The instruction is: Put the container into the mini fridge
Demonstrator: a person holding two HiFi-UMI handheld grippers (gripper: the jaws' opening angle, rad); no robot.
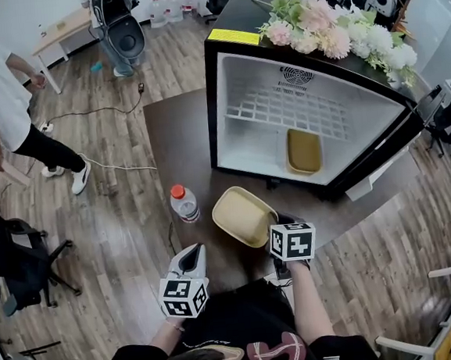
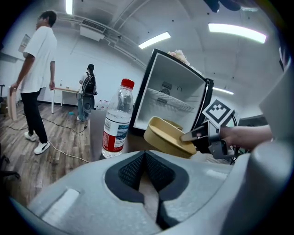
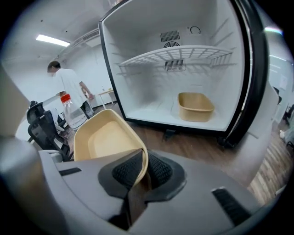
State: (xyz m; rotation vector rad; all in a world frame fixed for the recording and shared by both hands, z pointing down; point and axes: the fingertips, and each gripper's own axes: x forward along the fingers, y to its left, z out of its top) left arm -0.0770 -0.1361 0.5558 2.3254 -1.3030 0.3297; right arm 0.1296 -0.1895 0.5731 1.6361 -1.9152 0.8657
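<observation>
While the right gripper (image 3: 138, 176) pinches the rim of the beige container (image 1: 243, 215) with its jaws almost together, this container hangs tilted over the dark table (image 1: 182, 132), near the open mini fridge (image 1: 256, 78). The left gripper (image 2: 146, 174) has its jaws closed on nothing. A second container (image 1: 304, 150) lies inside the fridge.
</observation>
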